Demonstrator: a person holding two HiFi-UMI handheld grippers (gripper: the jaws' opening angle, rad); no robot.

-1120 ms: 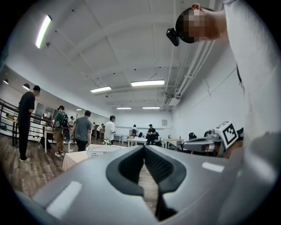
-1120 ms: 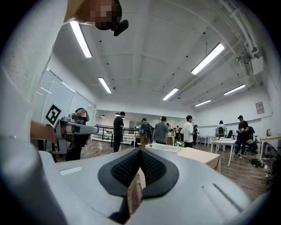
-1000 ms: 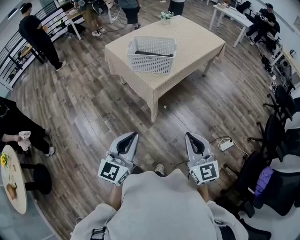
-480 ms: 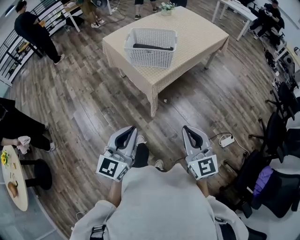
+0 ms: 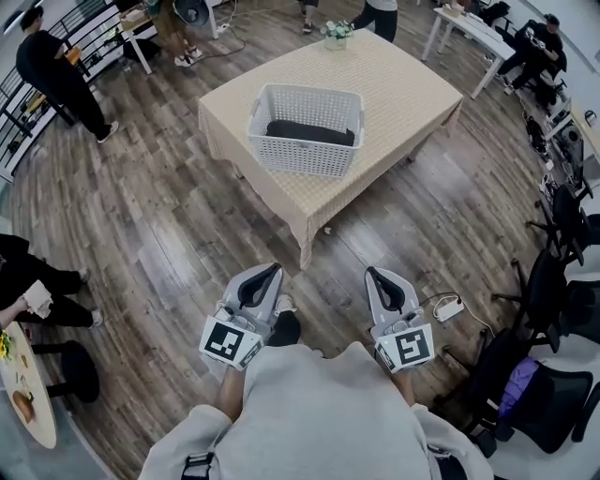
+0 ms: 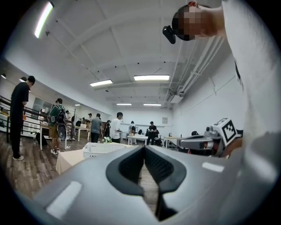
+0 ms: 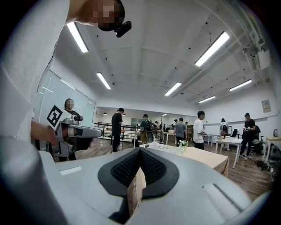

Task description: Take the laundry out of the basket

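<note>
Dark laundry [image 5: 310,132] lies beyond left claw [image 5: 270,272], right claw [image 5: 374,274].

Cloth-covered table [image 5: 403,94]; small flower pot [image 5: 336,33]

Dark laundry [image 5: 309,132] shows only as a strip above the near wall of the white basket [image 5: 302,157] on the surface [image 5: 403,84]; what garments it is cannot be told. Seen past the left claw [image 6: 143,147], the basket's inside is out of sight. Bystanders [image 5: 375,14] at the head view's top edge are cut off at the legs; a seated person [image 5: 28,272] at left is cropped.
</note>
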